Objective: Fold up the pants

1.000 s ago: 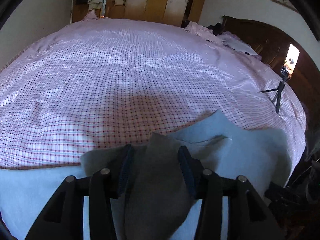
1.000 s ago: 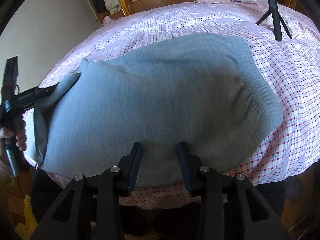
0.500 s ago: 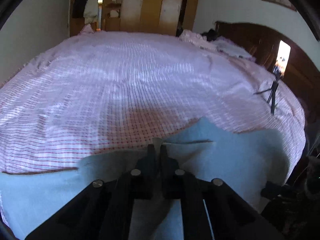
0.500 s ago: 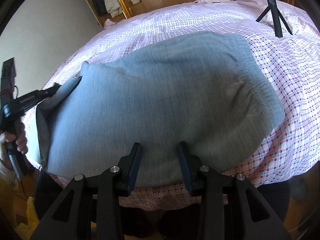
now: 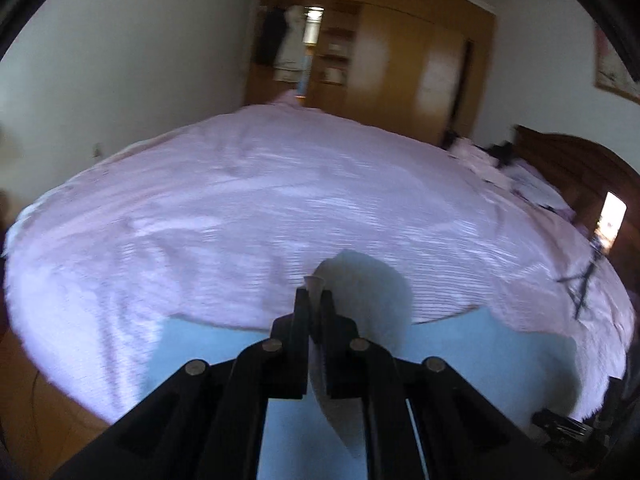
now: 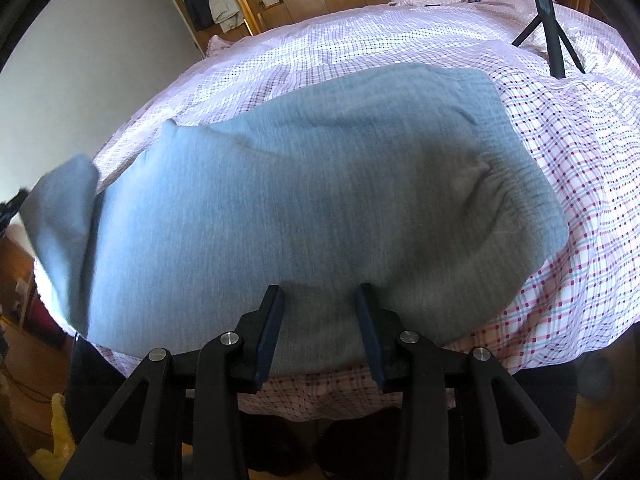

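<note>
Left gripper (image 5: pixel 315 300), angled down, was clamped on a lifted corner of the grey knit pants (image 6: pixel 320 200). Right gripper (image 6: pixel 319 312), pitched steeply down, hovered part-open over the pants on the pink checked bed (image 6: pixel 580 160), holding nothing. No legible writing.

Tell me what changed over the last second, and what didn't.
The left gripper closed its jaws on the end of the grey pants and lifted it off the checked bedspread, starting the fold. The right gripper stayed open over the pants' near edge; the tripod stayed put.
</note>
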Action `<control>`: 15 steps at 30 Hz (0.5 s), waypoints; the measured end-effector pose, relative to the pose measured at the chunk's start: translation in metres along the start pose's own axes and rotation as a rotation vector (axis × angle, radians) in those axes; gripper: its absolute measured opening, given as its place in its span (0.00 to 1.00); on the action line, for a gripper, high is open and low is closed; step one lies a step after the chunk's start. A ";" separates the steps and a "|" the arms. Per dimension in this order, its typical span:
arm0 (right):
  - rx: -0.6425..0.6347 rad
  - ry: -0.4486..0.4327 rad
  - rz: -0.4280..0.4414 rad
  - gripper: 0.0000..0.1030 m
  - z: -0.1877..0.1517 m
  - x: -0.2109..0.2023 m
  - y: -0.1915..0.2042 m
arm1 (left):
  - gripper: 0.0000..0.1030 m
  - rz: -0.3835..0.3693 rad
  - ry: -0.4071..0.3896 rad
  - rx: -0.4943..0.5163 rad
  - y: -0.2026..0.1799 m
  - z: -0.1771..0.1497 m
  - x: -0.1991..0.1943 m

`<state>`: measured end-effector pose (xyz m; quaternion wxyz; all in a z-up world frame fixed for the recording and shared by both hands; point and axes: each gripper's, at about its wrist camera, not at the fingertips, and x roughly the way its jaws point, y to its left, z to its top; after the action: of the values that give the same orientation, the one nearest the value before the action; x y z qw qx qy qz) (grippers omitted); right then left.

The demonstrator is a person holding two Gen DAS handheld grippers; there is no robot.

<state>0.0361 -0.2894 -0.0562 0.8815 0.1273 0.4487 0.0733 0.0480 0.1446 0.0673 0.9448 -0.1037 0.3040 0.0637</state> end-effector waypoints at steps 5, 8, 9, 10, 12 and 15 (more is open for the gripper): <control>-0.004 0.007 -0.004 0.30 0.002 0.001 0.000 | 0.04 0.122 0.046 -0.090 0.056 -0.027 -0.002; -0.010 0.011 -0.012 0.30 0.003 0.002 0.002 | 0.04 0.173 0.100 -0.152 0.085 -0.051 0.004; -0.013 0.012 -0.017 0.30 0.003 0.002 0.003 | 0.04 0.180 0.118 -0.179 0.094 -0.060 0.006; -0.016 0.013 -0.021 0.30 0.002 0.002 0.003 | 0.04 0.188 0.130 -0.194 0.100 -0.066 0.008; -0.021 0.015 -0.028 0.30 0.003 0.002 0.004 | 0.04 0.205 0.156 -0.217 0.109 -0.079 0.009; -0.027 0.017 -0.034 0.30 0.004 0.004 0.006 | 0.05 0.209 0.180 -0.242 0.117 -0.099 0.009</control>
<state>0.0411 -0.2836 -0.0554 0.8804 0.1071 0.4573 0.0656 -0.0215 0.2352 -0.0346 0.8827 -0.1897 0.3867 0.1883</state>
